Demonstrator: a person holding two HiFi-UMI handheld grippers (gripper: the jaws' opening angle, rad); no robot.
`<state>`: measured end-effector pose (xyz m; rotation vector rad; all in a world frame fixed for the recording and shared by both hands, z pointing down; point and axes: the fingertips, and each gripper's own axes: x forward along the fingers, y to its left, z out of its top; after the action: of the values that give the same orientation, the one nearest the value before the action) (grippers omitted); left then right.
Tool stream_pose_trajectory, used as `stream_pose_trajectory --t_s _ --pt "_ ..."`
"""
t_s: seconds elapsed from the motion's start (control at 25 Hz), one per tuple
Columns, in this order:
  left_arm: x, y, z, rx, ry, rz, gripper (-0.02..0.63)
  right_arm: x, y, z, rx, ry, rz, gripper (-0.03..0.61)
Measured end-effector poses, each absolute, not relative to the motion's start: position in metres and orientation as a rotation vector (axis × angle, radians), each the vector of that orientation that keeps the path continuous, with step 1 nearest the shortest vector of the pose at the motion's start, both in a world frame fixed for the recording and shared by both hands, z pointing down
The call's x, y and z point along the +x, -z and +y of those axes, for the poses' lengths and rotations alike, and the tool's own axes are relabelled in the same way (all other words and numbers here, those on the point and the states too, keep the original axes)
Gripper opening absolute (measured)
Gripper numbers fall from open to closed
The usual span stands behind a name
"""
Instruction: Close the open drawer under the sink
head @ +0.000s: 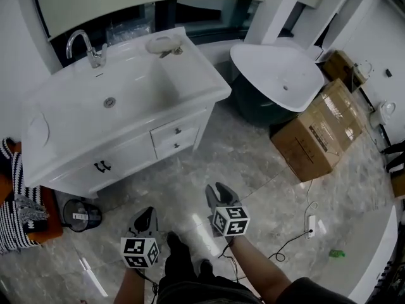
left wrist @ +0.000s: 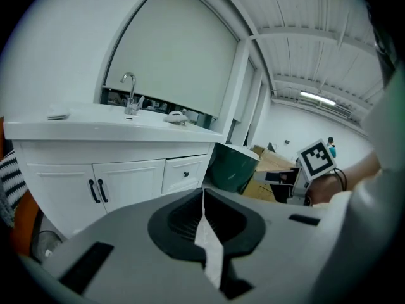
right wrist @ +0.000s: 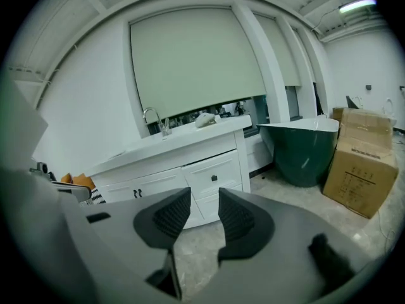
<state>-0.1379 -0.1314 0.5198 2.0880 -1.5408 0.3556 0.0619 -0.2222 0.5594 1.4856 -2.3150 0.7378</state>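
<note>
Currently left hand-held gripper (left wrist: 203, 201) closed, right hand-held gripper (right wrist: 204, 204) open, empty; box (head: 319, 138) print illegible.

Open floor (head: 190, 179) before the vanity (head: 126, 152), cardboard box (head: 321, 137) at right.

The room is bright and even, lit by a long ceiling lamp (right wrist: 354, 5), and the shiny stone floor (head: 266, 170) throws back a pale patch of glare low in the head view. Shadows are soft and darkest under the white sink cabinet (head: 126, 151). Both gripper views are round with black corners, straight lines bend near their edges, and whatever sits closest to the lens looks blurry.
</note>
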Motion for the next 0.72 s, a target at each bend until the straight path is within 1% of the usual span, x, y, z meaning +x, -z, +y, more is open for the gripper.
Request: stream_pose_trajectory --t_s 0.24,0.4,0.56,0.72 --pt "-0.095 -0.485 -0.066 2.080 -0.263 -1.628 0.018 0.098 -0.531 -0.153 1.425 -0.726 -2.404 0.140" --pt "-0.059 -0.458 -0.013 2.118 -0.229 -1.656 0.020 0.112 -0.513 -0.095 1.293 -0.577 -2.449 0.139" --pt "-0.055 -0.438 0.043 2.074 -0.189 -1.742 0.018 0.119 -0.494 -0.056 1.278 -0.609 -2.501 0.073" --pt "-0.059 -0.432 0.085 2.046 -0.198 -1.772 0.019 0.123 -0.482 -0.025 1.277 -0.616 -2.526 0.049"
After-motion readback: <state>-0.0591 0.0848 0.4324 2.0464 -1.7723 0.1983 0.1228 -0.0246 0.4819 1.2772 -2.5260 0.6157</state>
